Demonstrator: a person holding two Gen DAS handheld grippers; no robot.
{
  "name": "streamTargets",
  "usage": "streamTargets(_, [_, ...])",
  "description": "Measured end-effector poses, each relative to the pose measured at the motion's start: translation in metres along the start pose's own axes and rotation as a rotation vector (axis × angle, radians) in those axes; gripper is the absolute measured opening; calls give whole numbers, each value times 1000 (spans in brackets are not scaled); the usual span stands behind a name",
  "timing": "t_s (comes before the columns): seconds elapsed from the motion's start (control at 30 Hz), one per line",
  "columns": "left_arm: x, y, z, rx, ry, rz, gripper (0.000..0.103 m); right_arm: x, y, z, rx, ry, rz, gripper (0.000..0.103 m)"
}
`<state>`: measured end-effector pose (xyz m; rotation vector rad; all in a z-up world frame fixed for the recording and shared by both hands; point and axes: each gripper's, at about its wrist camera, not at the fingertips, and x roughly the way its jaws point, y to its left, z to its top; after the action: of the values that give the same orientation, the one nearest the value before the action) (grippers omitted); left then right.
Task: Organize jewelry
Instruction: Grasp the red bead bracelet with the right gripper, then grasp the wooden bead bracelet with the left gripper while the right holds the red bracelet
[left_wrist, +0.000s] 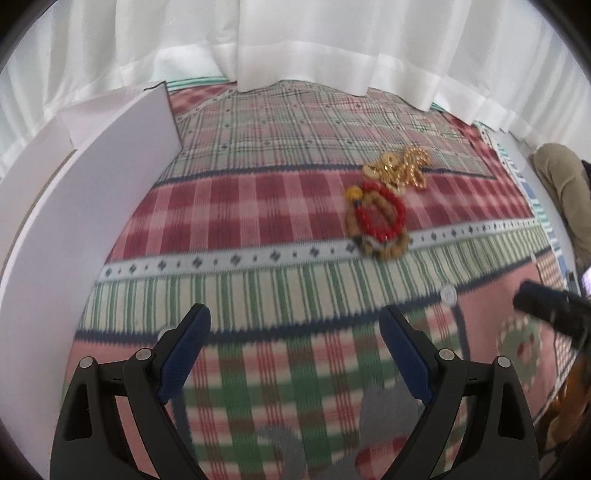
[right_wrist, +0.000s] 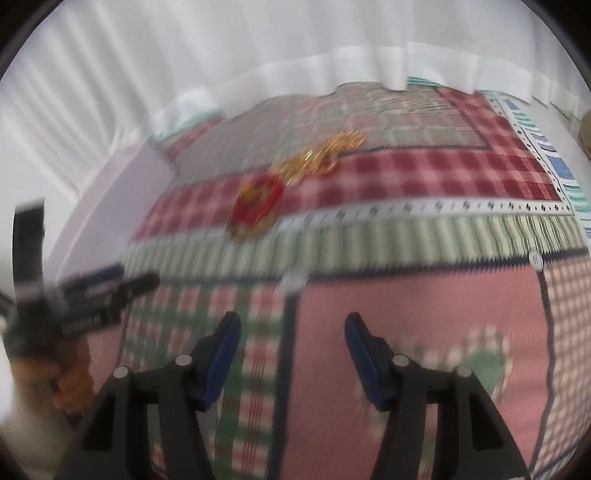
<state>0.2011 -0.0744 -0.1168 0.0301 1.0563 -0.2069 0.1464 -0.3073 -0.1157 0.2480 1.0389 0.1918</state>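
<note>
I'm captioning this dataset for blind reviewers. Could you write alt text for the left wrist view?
An open left hand-held gripper hovers over a patchwork plaid cloth, empty. Ahead lie a red bead bracelet over brown beads and, just beyond, gold jewelry. A white box stands at left; white curtains hang behind.

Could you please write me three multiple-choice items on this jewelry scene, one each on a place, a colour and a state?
1. Where does the gold necklace lie relative to the red bead bracelet?
A. Just beyond it, touching
B. Inside the white box
C. Between the left tool's fingers

2. What colour are the finger pads?
A. Yellow
B. Blue
C. White

3. How does the left tool stand?
A. Shut on the bracelet
B. Shut, empty
C. Open, empty

Answers: A, the gold piece sits against the bracelet's far side on the patterned cloth; B, blue pads show on both tools; C, wide gap, only cloth between.
</note>
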Motion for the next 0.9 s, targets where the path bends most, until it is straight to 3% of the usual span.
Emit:
streamTargets(0.13, [12,-5,6,2,11,8,93,27,-19,45,97,18,90,58])
streamTargets(0.27, [21,-7,5,14,24,20,93,69,-17,79,153,60,211,41])
streamTargets(0.5, [27,0,0,13,34,29,93,131,-12,107,256,143,259,34])
streamTargets(0.53, [30,0,0,13,39,31,93,137,-11,108,263,152,262,27])
streamTargets(0.57, [31,1,0,13,43,31,93,144,-9,109,264,162,267,13])
streamTargets(0.7, [37,3,0,4,55,28,93,144,-9,107,268,126,279,10])
streamTargets(0.9, [45,-6,15,-8,49,14,93,99,-17,94,217,35,255,10])
